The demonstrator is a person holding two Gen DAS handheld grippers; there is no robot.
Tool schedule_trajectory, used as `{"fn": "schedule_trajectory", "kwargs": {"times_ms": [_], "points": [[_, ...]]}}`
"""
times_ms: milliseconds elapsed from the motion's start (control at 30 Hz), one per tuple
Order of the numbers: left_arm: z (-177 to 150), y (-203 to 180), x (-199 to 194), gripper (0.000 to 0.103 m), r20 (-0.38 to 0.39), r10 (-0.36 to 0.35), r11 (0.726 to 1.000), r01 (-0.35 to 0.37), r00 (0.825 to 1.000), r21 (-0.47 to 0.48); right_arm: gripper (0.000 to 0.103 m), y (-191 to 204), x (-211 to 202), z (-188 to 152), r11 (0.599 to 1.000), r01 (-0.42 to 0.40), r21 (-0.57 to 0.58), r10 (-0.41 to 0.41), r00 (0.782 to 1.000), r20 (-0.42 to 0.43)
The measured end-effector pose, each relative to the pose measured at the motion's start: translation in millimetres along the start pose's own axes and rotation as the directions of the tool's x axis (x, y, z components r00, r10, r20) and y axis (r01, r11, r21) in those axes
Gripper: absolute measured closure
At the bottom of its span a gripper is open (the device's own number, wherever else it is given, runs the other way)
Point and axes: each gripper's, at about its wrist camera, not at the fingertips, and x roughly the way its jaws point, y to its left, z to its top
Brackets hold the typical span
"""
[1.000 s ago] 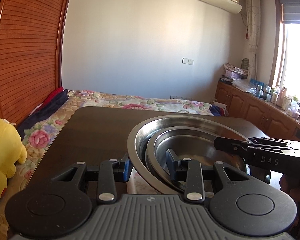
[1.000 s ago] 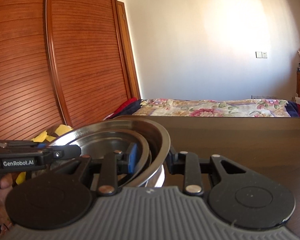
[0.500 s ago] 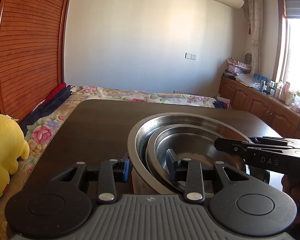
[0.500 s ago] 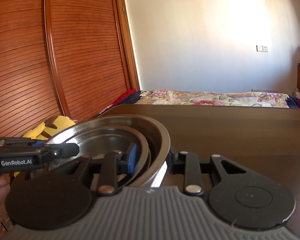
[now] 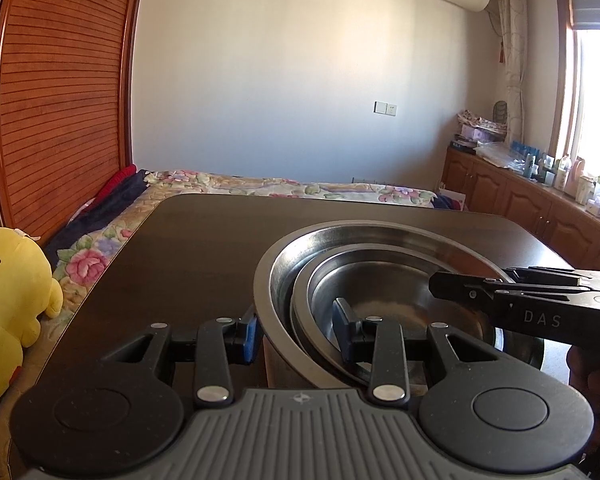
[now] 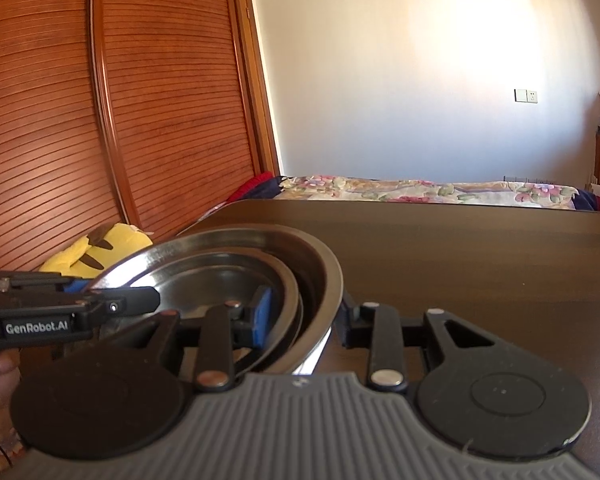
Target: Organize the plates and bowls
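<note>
A stack of nested steel bowls (image 5: 384, 276) is held above the dark table (image 5: 204, 240): a large outer bowl with smaller ones inside. My left gripper (image 5: 296, 330) is shut on the stack's left rim, one finger outside and one inside. My right gripper (image 6: 306, 316) is shut on the stack's right rim (image 6: 324, 276) in the same way. The right gripper's body (image 5: 532, 304) shows in the left wrist view, the left gripper's body (image 6: 60, 312) in the right wrist view.
A yellow plush toy (image 5: 8, 292) lies left of the table on a flowered bed (image 5: 284, 188). A wooden wardrobe (image 6: 100, 120) stands at the left. Cabinets with bottles (image 5: 540, 204) line the right wall under the window.
Both grippers and the bowl stack have risen or tilted slightly; the table and bed sit lower in both views. The grips on the rim are unchanged.
</note>
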Motion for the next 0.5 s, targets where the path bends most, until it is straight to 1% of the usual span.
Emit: {"fn": "schedule_trajectory", "kwargs": {"times_ms": [100, 200, 233, 267, 300, 400, 467, 500], "points": [[0.8, -0.3, 0.1, 0.064, -0.002, 0.001, 1.000, -0.001, 1.000, -0.004, 0.067, -2.0, 0.1, -0.5, 1.000, -0.010, 0.003, 0.010, 1.000, -0.006], [2.7, -0.3, -1.4, 0.055, 0.005, 0.015, 1.000, -0.015, 1.000, 0.000, 0.067, -4.2, -0.2, -0.3, 1.000, -0.013, 0.010, 0.013, 1.000, -0.007], [4.0, -0.2, -2.5, 0.049, 0.010, 0.024, 1.000, -0.024, 1.000, 0.002, 0.064, -4.8, -0.8, 0.0, 1.000, -0.011, 0.010, 0.011, 1.000, -0.005], [5.0, 0.4, -4.1, 0.045, 0.016, 0.028, 1.000, -0.028, 0.999, 0.000, 0.059, -6.0, -1.9, 0.0, 1.000, -0.008, 0.010, 0.008, 1.000, -0.004], [6.4, 0.2, -5.5, 0.044, 0.021, 0.029, 1.000, -0.029, 0.999, -0.001, 0.056, -7.4, -4.0, 0.5, 1.000, -0.003, 0.011, 0.003, 1.000, 0.000], [11.8, -1.8, -10.0, 0.037, 0.038, 0.044, 0.999, -0.044, 0.998, 0.006, 0.055, -10.2, -11.4, 1.8, 1.000, 0.015, 0.015, -0.016, 1.000, 0.016], [15.4, -5.9, -13.8, 0.031, 0.048, 0.054, 0.998, -0.055, 0.997, 0.019, 0.053, -13.0, -18.1, 2.9, 1.000, 0.023, 0.021, -0.023, 0.999, 0.025], [15.3, -8.5, -16.6, 0.030, 0.055, 0.055, 0.998, -0.057, 0.997, 0.026, 0.052, -14.1, -21.6, 3.6, 0.999, 0.029, 0.020, -0.029, 0.999, 0.032]]}}
